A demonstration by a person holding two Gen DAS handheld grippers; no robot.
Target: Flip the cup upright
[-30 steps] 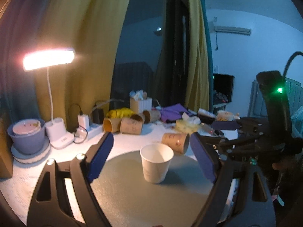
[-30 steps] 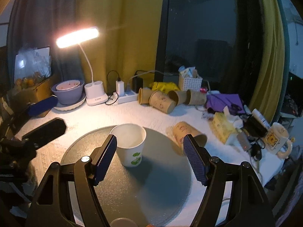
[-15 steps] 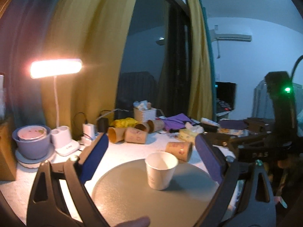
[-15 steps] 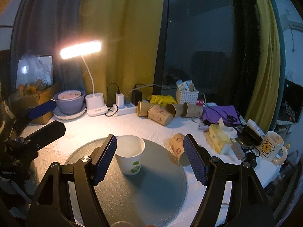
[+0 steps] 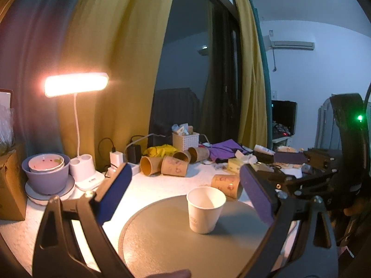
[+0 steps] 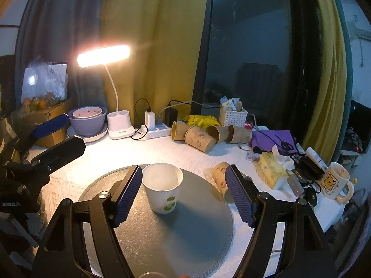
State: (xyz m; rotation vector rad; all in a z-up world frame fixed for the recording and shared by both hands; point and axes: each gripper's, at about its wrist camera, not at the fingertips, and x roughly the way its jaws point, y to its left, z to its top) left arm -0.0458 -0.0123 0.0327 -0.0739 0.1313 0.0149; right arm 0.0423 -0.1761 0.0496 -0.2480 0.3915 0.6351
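A white paper cup point(image 5: 205, 209) stands upright, mouth up, on a round grey mat point(image 5: 162, 243); in the right wrist view the cup point(image 6: 163, 190) shows a green leaf print. My left gripper point(image 5: 184, 194) is open and empty, raised and held back from the cup. My right gripper point(image 6: 183, 195) is open and empty, with the cup just ahead of its left finger and apart from it. Each gripper shows at the edge of the other's view.
A brown paper cup point(image 6: 220, 180) lies on its side at the mat's right edge. Several more brown cups point(image 6: 199, 135) lie at the back by a power strip point(image 6: 160, 132). A lit desk lamp point(image 6: 116, 115), stacked bowls point(image 6: 87, 121), tissue pack point(image 6: 273, 171) and mug point(image 6: 335, 183) ring the table.
Both grippers have drawn back and risen from the upright cup; the cup has stayed where it stands on the mat.
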